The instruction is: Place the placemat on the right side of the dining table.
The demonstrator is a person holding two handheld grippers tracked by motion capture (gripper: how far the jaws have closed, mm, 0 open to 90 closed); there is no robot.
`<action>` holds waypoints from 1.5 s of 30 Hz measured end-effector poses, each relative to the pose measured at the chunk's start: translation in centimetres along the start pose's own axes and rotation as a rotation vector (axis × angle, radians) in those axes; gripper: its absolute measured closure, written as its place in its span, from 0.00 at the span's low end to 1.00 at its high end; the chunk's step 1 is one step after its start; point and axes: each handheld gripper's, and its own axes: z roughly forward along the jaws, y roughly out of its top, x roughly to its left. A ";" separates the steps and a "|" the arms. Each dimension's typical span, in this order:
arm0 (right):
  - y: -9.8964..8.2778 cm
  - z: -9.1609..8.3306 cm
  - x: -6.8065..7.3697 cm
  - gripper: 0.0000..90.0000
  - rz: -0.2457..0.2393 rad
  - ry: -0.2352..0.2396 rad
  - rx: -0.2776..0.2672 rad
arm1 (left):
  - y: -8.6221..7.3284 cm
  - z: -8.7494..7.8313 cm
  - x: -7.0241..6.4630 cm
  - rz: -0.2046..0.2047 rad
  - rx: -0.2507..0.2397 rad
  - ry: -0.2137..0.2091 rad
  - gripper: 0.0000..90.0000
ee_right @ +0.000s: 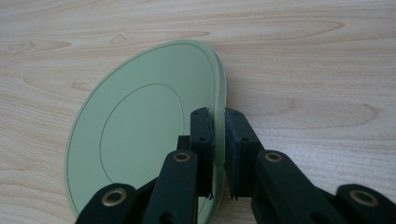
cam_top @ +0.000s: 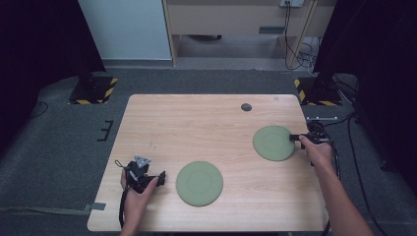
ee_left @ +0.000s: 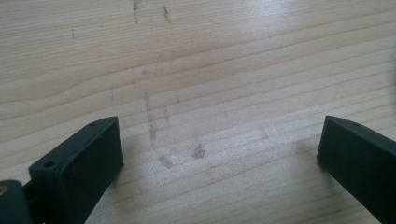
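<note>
Right gripper (ee_right: 218,154) clamps the rim of a thin, smooth green disc (ee_right: 140,135), lying left of its jaws. Left gripper (ee_left: 219,154) gapes wide over bare wood-grain table (ee_left: 233,70).

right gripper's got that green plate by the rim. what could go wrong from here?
1. The right gripper pinches the right green plate only at its thin rim, so it could slip or pivot.
2. That plate sits near the table edge; a slip could send it off.
3. Carried leftward, it could hit the other green plate.

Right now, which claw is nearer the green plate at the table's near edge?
Left. The left claw sits open just left of that plate; the right claw grips the other plate, farther off.
</note>
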 end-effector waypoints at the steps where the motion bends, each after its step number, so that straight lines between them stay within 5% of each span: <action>1: 0.0 0.0 -0.1 0.92 0.001 -0.005 0.002 | 0.0 0.0 0.0 0.000 0.000 0.000 0.00; 23: 0.0 0.9 -1.1 0.89 0.008 -0.046 0.016 | 0.0 0.0 0.0 0.000 0.000 0.000 0.00; 45: -0.1 1.0 -1.4 0.71 0.023 -0.060 -0.012 | 0.0 0.0 0.0 0.000 0.000 0.000 0.00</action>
